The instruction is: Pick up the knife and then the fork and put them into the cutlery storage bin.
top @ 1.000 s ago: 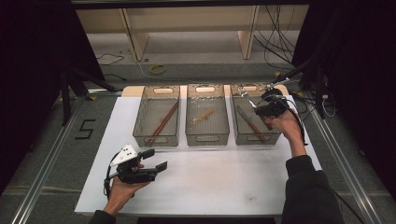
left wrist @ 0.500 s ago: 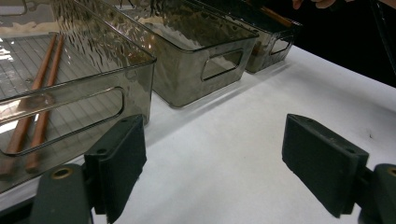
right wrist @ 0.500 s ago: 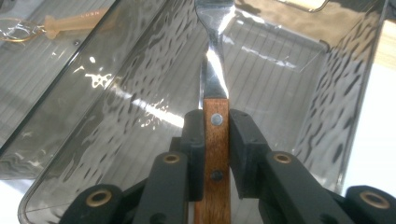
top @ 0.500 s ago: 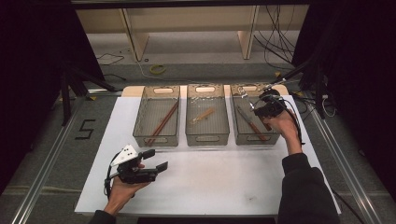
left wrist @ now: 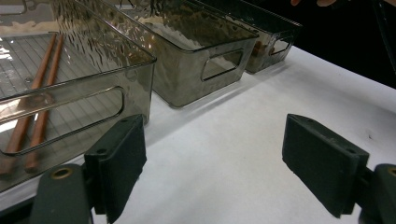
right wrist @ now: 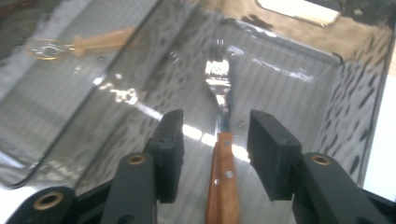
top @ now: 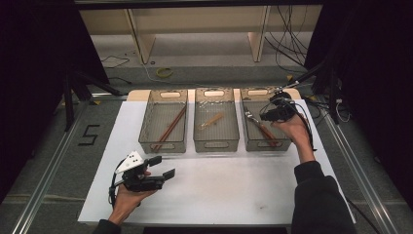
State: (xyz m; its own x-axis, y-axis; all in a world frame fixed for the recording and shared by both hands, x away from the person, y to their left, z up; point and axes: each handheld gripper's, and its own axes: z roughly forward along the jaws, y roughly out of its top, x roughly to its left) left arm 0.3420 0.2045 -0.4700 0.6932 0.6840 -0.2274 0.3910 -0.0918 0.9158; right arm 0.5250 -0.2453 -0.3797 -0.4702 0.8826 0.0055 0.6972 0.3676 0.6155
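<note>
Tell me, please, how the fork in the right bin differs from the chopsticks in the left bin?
The fork is a single piece with a shiny metal head and a riveted wooden handle; the chopsticks are a pair of plain reddish-brown sticks. The fork lies between the open jaws of the right gripper, which have just been opening; no gripper is at the chopsticks. Both lie flat, slanted, in smoky clear bins.

Black hand-held gripper (top: 163, 167), grey 3-cornered plate, black sleeve (top: 319, 200).

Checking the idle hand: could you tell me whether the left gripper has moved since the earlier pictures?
No. The left gripper sits at the same spot below the left bin.
</note>
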